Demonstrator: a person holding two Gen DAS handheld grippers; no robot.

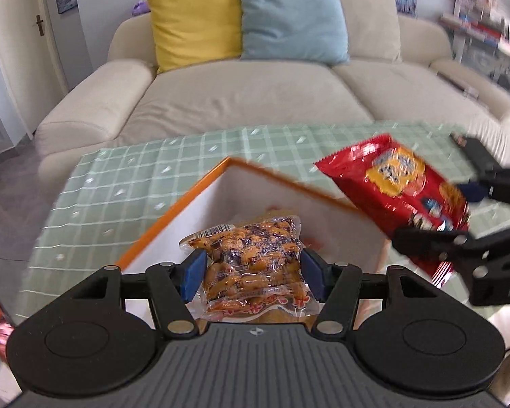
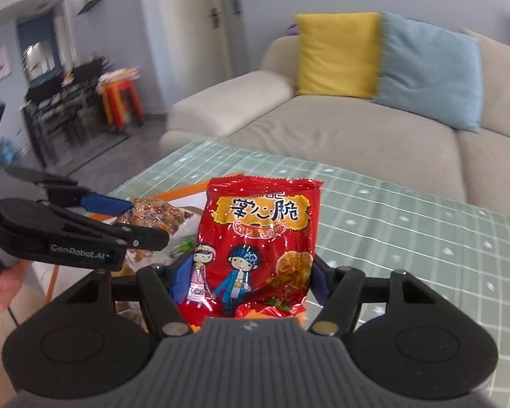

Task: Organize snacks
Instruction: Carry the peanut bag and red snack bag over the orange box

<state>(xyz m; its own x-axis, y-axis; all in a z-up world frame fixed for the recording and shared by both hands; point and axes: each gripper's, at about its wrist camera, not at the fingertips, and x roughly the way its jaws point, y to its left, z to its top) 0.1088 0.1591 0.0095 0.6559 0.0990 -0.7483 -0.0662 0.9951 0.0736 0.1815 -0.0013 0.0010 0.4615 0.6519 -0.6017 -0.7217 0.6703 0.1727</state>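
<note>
**A:** Two packs mid-air right now. Left gripper (image 1: 251, 273) is clamped on a clear peanut pack (image 1: 251, 265) right over the orange-rimmed box (image 1: 173, 217), and right gripper (image 2: 246, 280) is pinching a red noodle-snack bag (image 2: 258, 244) beside it.

**B:** So it's the drop-in step. I'd lower the peanuts first, let go, then bring the red bag in. Both grippers crowd the box opening, and a sofa (image 1: 255, 95) sits behind the checked table (image 1: 95, 200).

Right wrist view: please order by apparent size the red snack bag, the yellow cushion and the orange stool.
1. Red foil snack bag, though it is nearest the camera, so this is unsure.
2. Yellow square cushion.
3. Orange stool, far off and blurred.
</note>
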